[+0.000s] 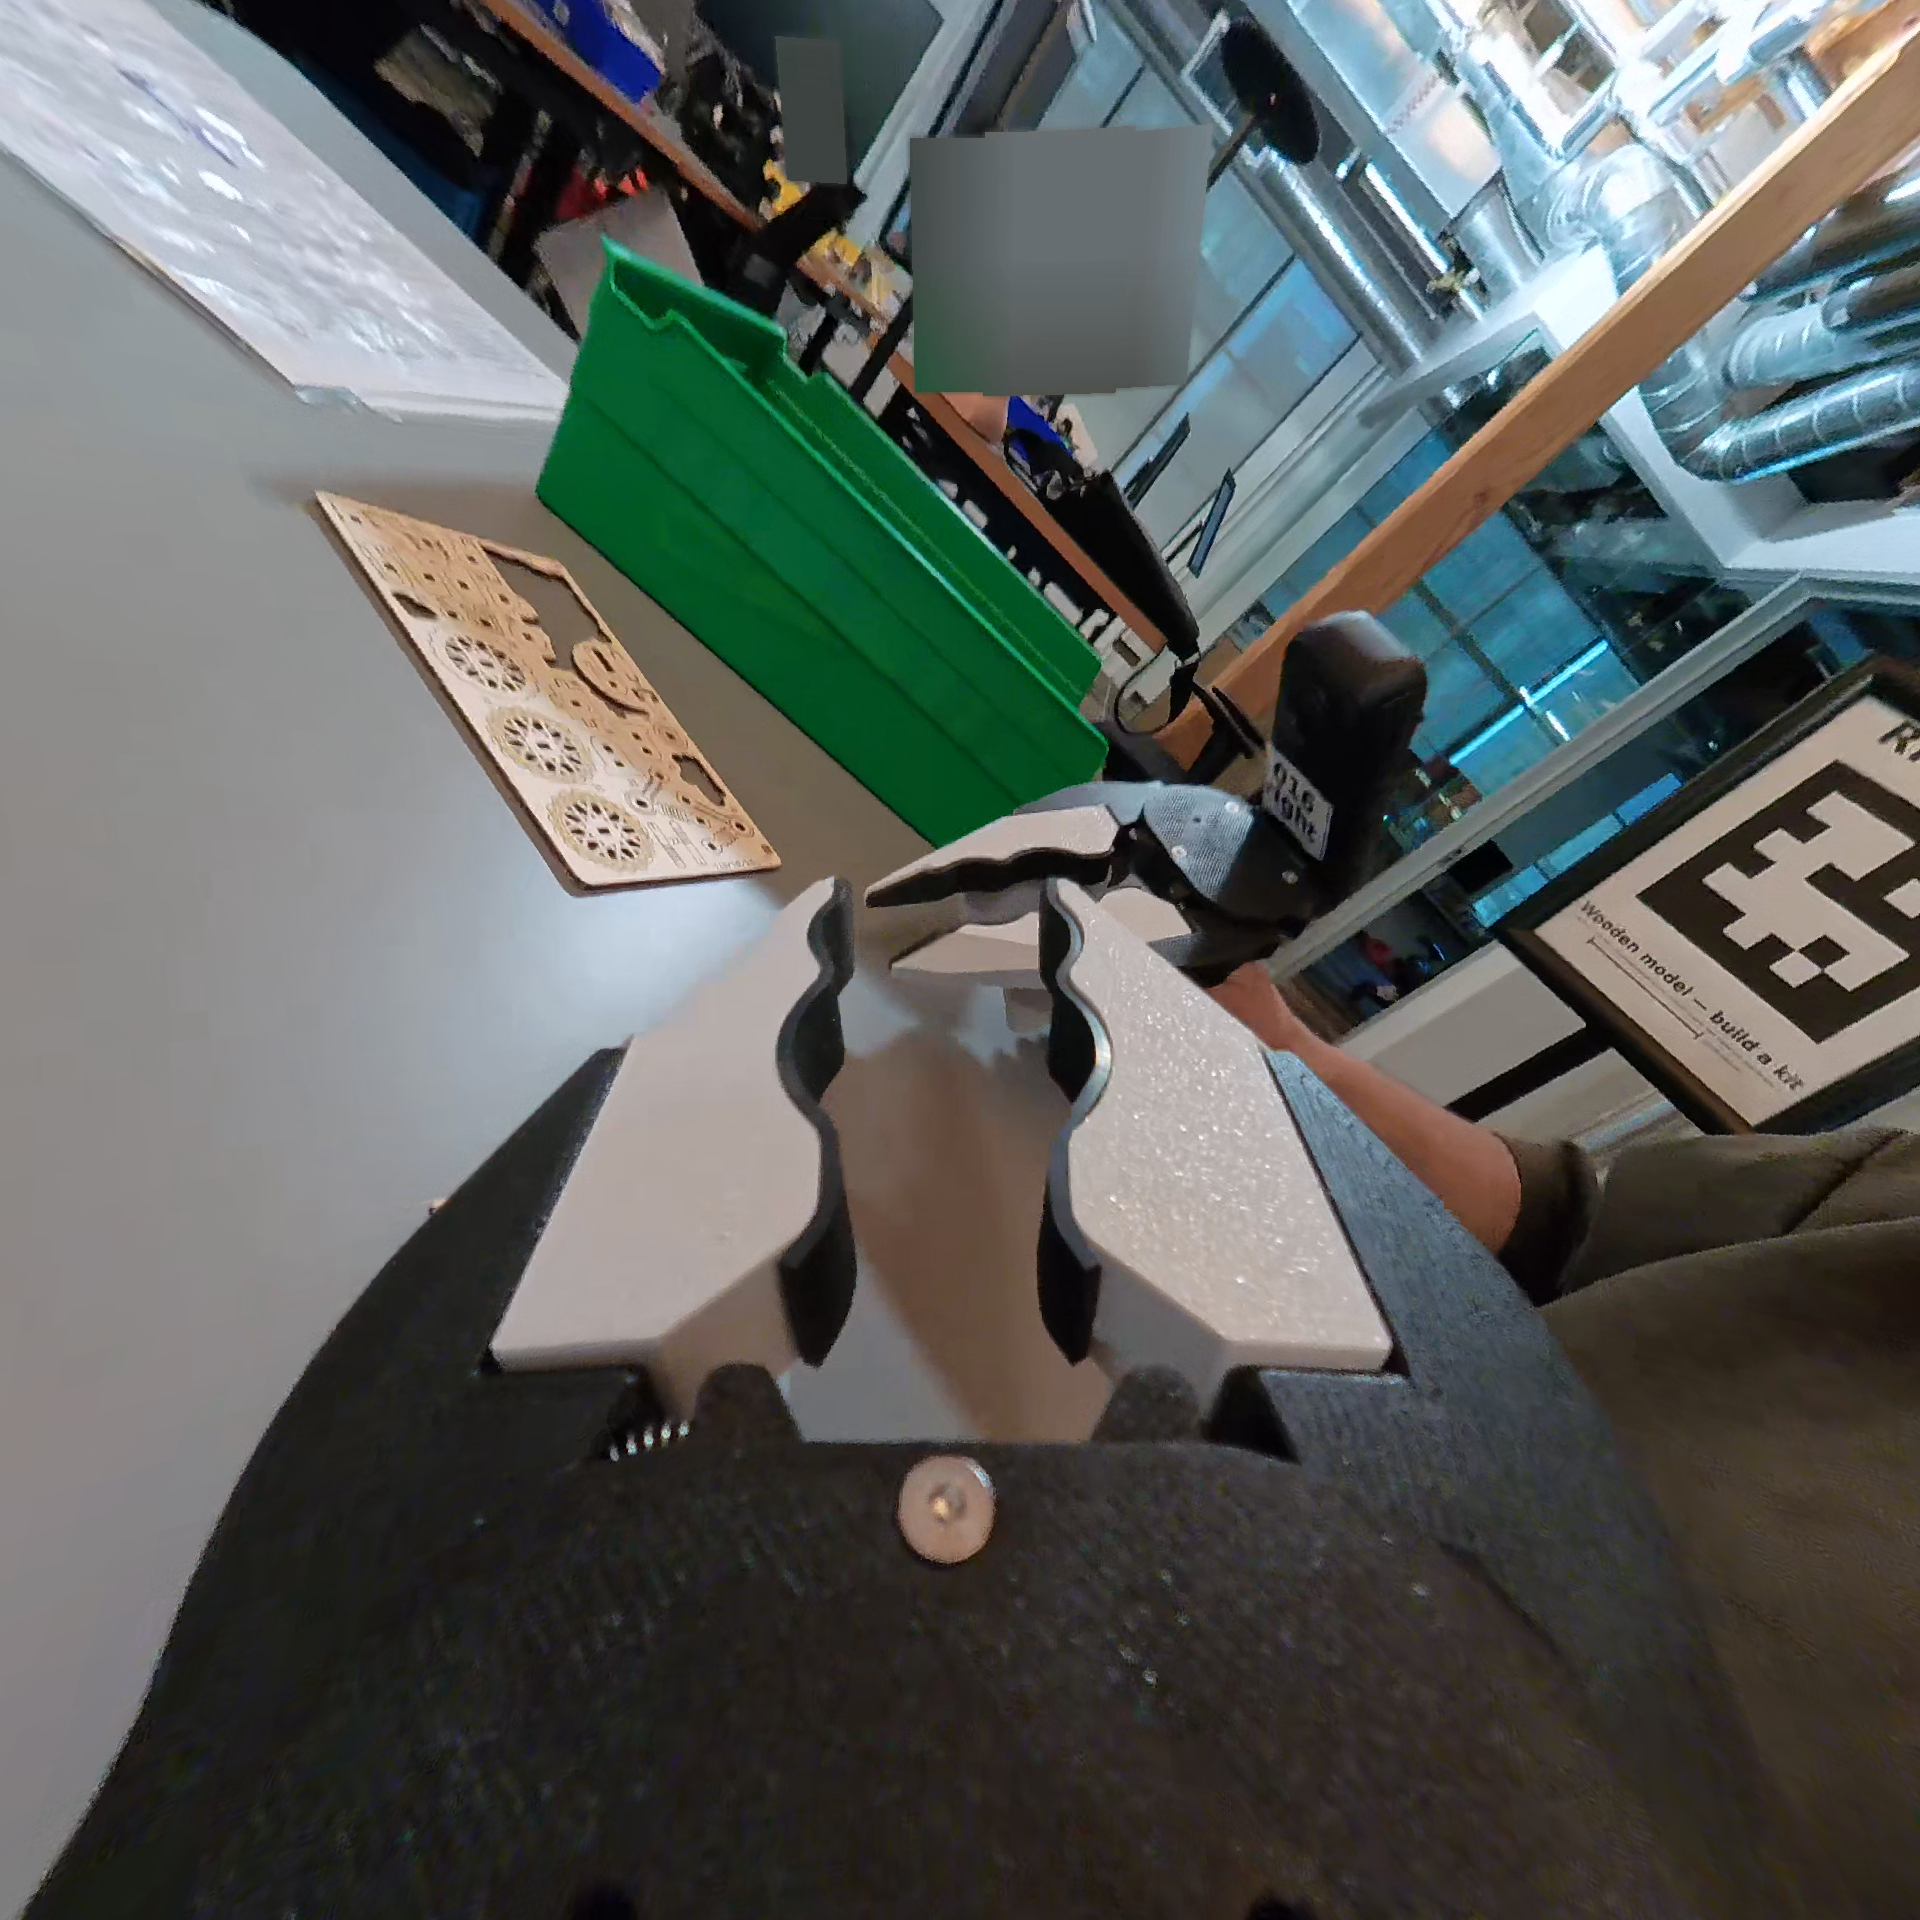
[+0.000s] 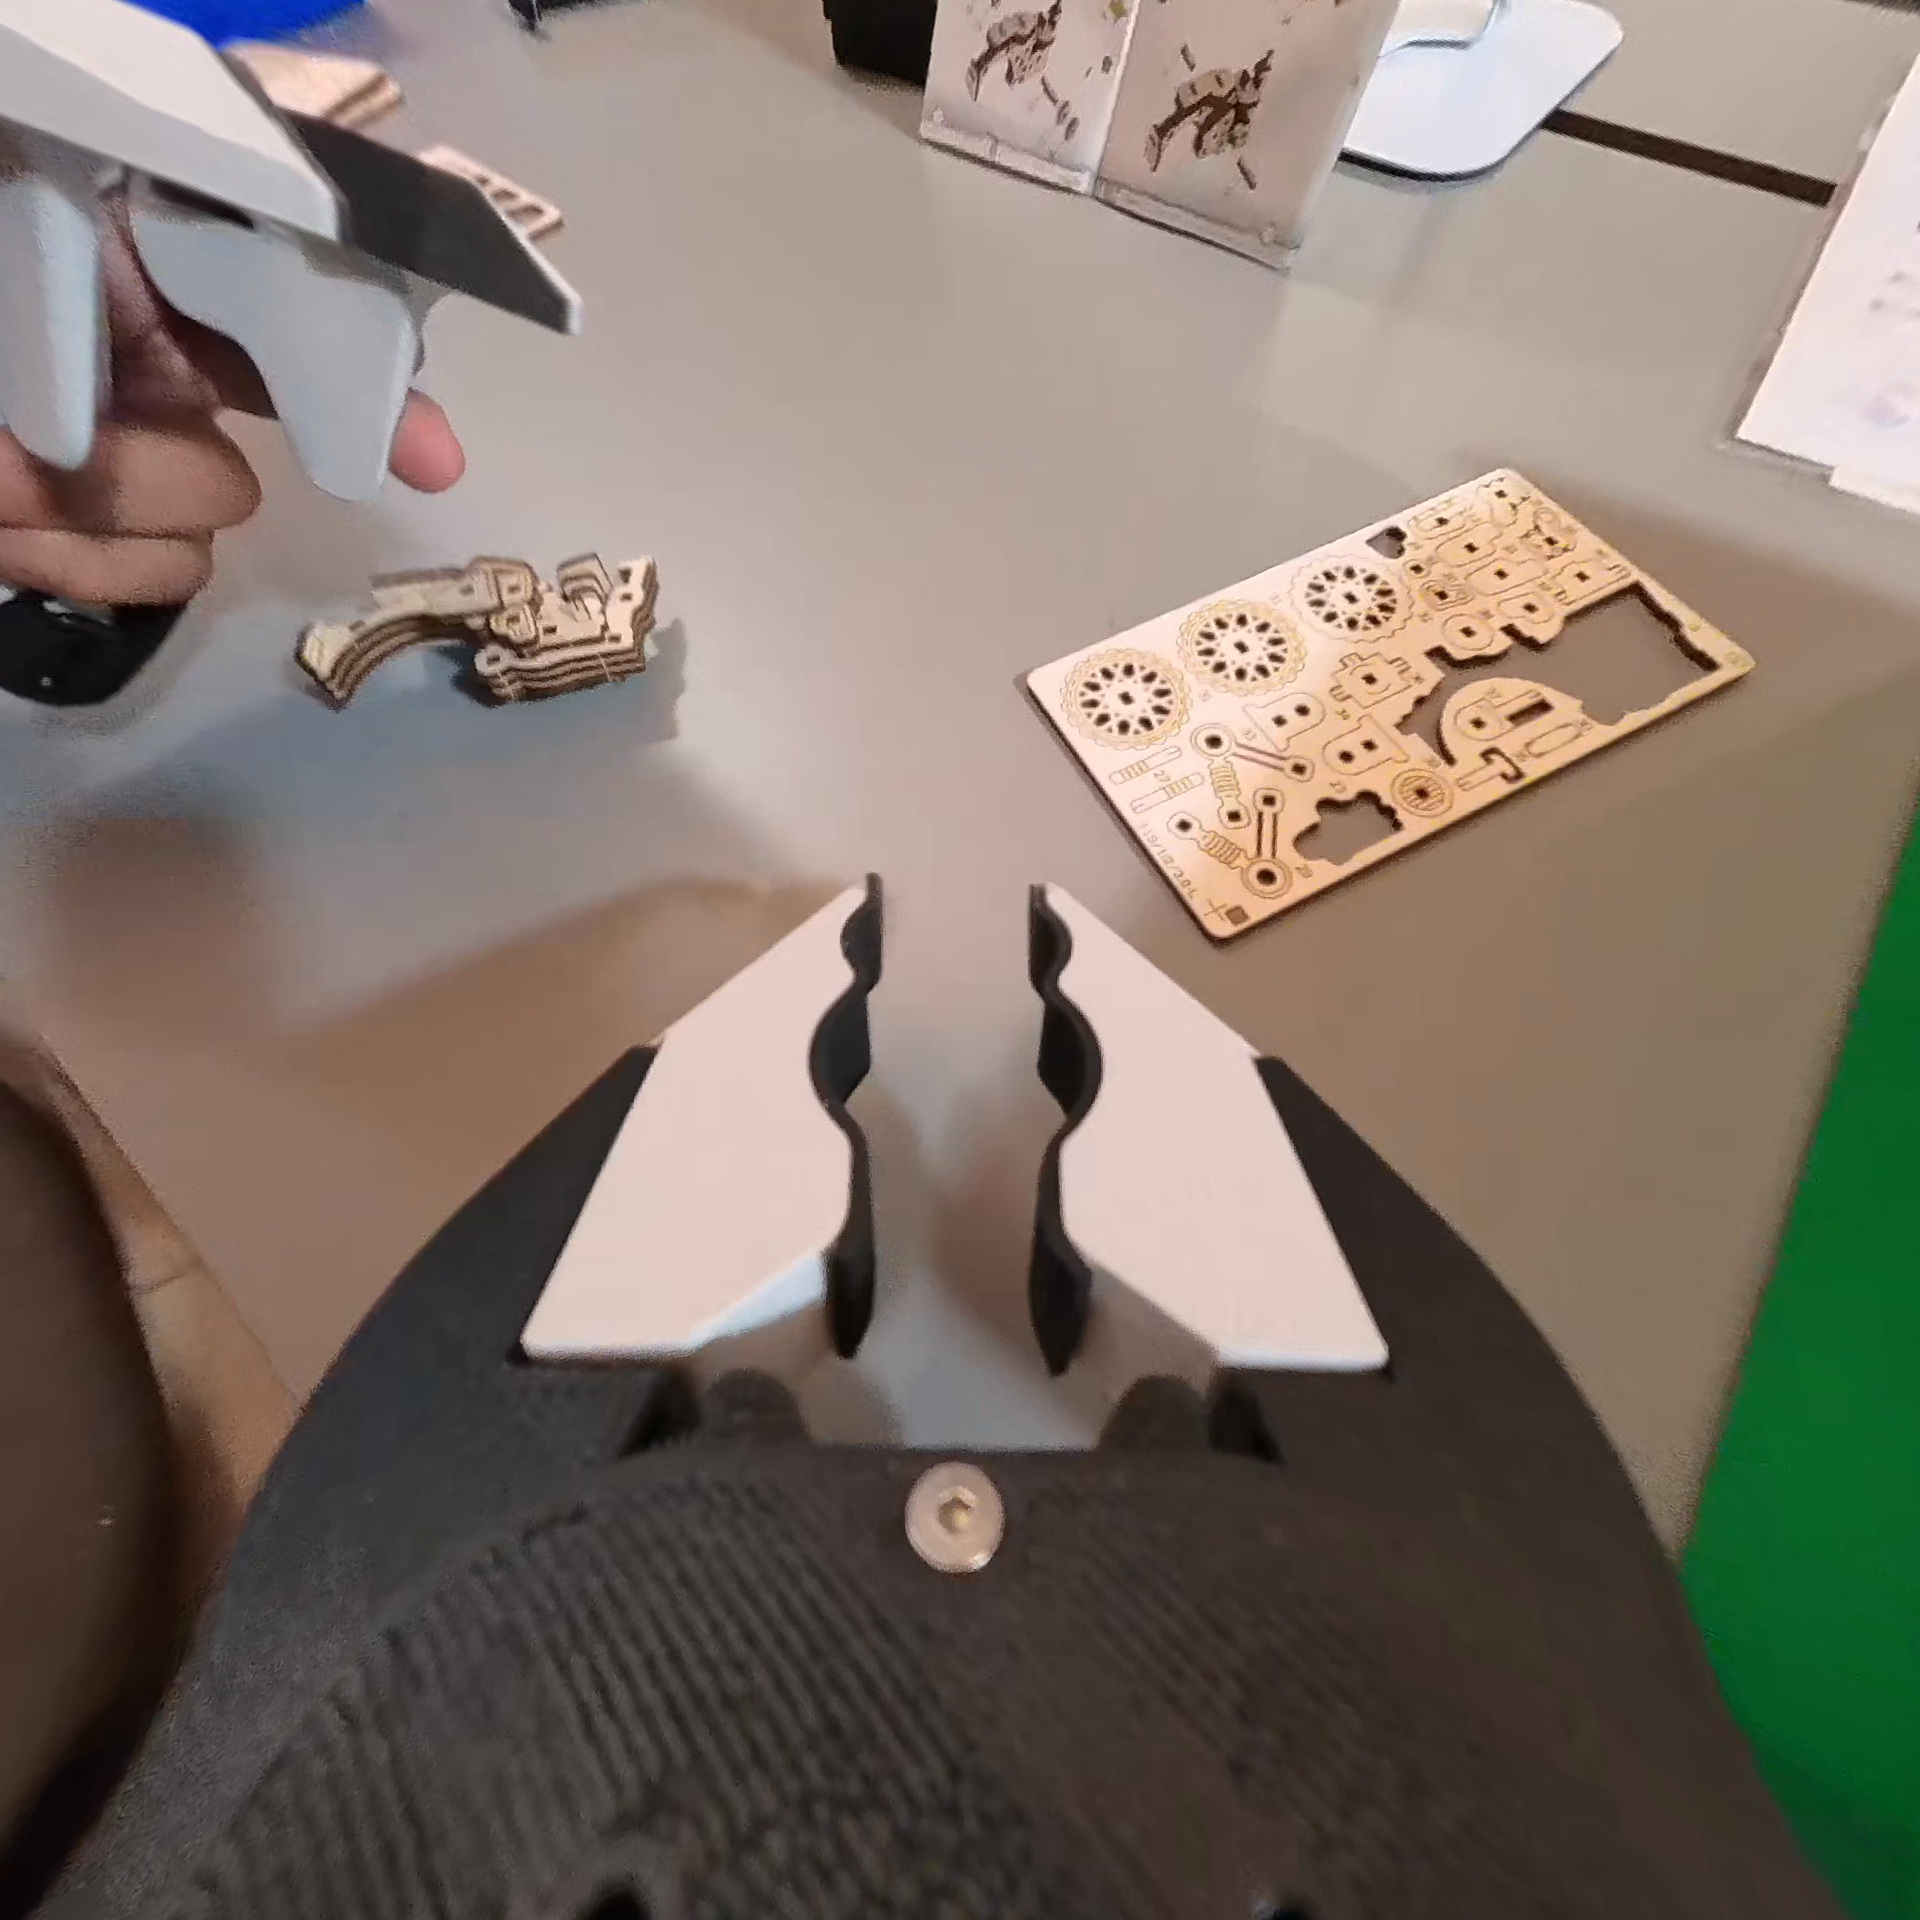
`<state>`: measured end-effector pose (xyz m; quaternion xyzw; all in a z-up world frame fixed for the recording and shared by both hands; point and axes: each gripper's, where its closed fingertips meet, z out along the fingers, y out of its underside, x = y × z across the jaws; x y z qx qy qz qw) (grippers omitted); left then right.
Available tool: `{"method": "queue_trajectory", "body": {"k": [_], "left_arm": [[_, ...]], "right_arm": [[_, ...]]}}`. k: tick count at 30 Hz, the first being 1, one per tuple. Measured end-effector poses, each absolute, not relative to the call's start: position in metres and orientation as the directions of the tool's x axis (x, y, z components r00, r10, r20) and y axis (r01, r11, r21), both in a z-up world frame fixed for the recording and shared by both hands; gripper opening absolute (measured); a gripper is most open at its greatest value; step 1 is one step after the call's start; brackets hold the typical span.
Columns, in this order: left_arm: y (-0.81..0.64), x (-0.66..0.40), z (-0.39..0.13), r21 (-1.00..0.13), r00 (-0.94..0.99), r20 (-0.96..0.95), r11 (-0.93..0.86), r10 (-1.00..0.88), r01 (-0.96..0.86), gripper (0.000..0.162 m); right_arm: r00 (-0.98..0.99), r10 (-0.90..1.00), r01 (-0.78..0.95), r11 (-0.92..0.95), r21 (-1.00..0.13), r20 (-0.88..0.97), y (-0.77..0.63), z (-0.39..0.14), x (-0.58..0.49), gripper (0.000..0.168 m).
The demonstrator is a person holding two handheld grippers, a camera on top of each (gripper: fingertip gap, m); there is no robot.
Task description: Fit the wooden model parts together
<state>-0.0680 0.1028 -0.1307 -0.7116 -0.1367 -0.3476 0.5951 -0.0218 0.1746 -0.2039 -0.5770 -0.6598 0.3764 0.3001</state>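
Observation:
A part-built wooden model (image 2: 488, 634) of stacked plywood layers lies on the grey table (image 2: 831, 468), far left of my right gripper. A laser-cut wooden parts sheet (image 2: 1392, 707) with several pieces punched out lies to the right; it also shows in the left wrist view (image 1: 540, 707). My right gripper (image 2: 956, 904) hovers over bare table, open, with nothing between its pads. My left gripper (image 1: 945, 914) is open and empty too. The right gripper (image 1: 888, 930) crosses just beyond its tips, jaws apart. A hand holds the left gripper (image 2: 520, 281) at the upper left, above the model.
A green bin (image 1: 810, 582) stands behind the sheet and fills the right edge of the right wrist view (image 2: 1818, 1351). Two instruction stands (image 2: 1112, 104) are at the table's far side. Papers (image 2: 1849, 364) lie far right. A framed marker sign (image 1: 1766, 904) stands on the right. Some 12 centimetres of space lies between my two pairs of fingers.

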Motion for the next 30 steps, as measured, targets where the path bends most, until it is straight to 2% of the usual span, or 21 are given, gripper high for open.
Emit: {"method": "queue_trajectory", "body": {"k": [3,7,10,13,15,18,20,23,26,28,30], "left_arm": [[0.097,-0.080,-0.123,-0.775,0.747,0.631,-0.201,-0.206,0.599,0.033],[0.087,-0.091,-0.118,-0.875,0.846,0.484,-0.139,-0.224,0.464,0.029],[0.077,-0.084,-0.108,-0.900,0.831,0.428,-0.084,-0.356,0.428,0.032],[0.078,-0.102,-0.108,-0.875,0.813,0.473,-0.071,-0.340,0.479,0.039],[0.081,-0.128,-0.111,-0.861,0.832,0.500,-0.030,-0.240,0.508,0.052],[0.080,-0.158,-0.110,-0.856,0.850,0.507,0.033,-0.141,0.516,0.074],[0.082,-0.166,-0.113,-0.869,0.866,0.490,0.019,-0.100,0.494,0.080],[0.087,-0.166,-0.126,-0.901,0.899,0.434,-0.047,-0.058,0.432,0.083],[0.090,-0.160,-0.134,-0.911,0.910,0.409,-0.088,-0.060,0.403,0.082],[0.090,-0.155,-0.136,-0.920,0.921,0.386,-0.100,-0.057,0.379,0.080],[0.087,-0.147,-0.137,-0.927,0.929,0.364,-0.118,-0.060,0.356,0.079]], "right_arm": [[-0.138,0.986,0.518,-0.005,-0.855,-0.090,0.175,-0.201,-0.024,0.031],[-0.130,0.987,0.491,-0.022,-0.871,-0.099,0.172,-0.195,-0.031,0.037],[-0.109,0.994,0.371,0.011,-0.929,-0.032,0.175,-0.170,-0.042,0.037],[-0.061,0.996,0.280,0.073,-0.957,0.058,0.187,-0.157,-0.059,0.037],[-0.063,0.995,0.333,0.099,-0.938,0.082,0.195,-0.170,-0.073,0.046],[-0.068,0.998,0.414,0.036,-0.909,0.008,0.203,-0.186,-0.085,0.068],[-0.033,0.999,0.487,0.010,-0.873,-0.007,0.215,-0.198,-0.090,0.086],[0.005,0.998,0.675,0.038,-0.737,0.055,0.235,-0.237,-0.088,0.111],[-0.005,1.000,0.675,0.026,-0.737,0.030,0.236,-0.239,-0.085,0.093],[-0.050,0.998,0.677,0.064,-0.733,0.041,0.229,-0.237,-0.079,0.073],[-0.081,0.996,0.688,0.082,-0.721,0.035,0.219,-0.237,-0.070,0.070]]}}
